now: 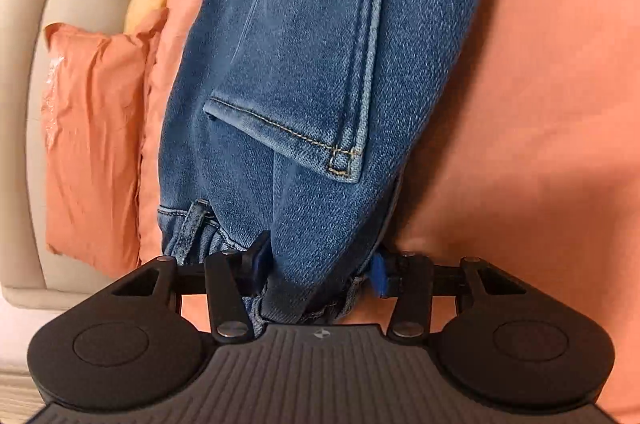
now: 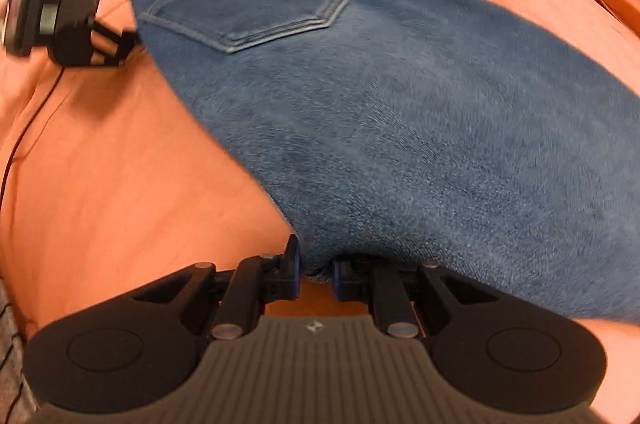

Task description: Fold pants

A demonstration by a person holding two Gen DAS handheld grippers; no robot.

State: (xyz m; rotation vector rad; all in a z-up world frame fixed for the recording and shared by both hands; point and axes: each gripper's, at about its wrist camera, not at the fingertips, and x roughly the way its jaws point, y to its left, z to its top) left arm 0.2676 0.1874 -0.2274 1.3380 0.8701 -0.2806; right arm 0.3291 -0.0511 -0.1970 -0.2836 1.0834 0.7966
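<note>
Directly at the tips of the left gripper [image 1: 318,274], a bunched waistband end of the pants [image 1: 304,72] is seen wedged between the blue pads [image 1: 377,275], which appear clamped on the denim. From there the garment's long axis is laid straight ahead and away from this tool, over the orange bedsheet [image 1: 520,104], with a pocket corner folded over just beyond the fingers. At the right gripper [image 2: 316,278], the jaws are seen nearly closed, pinching a folded edge of the pants [image 2: 420,128] at their tips; from this tool the denim is spread ahead and to the right, and the left gripper [image 2: 138,6] is found at the far left, at the waistband corner beside the back pocket [image 2: 244,10]. Both ends are thus judged held, neither hand nearer. No containers are seen; farther off, only pillows [image 1: 92,144] are found by the headboard.
</note>
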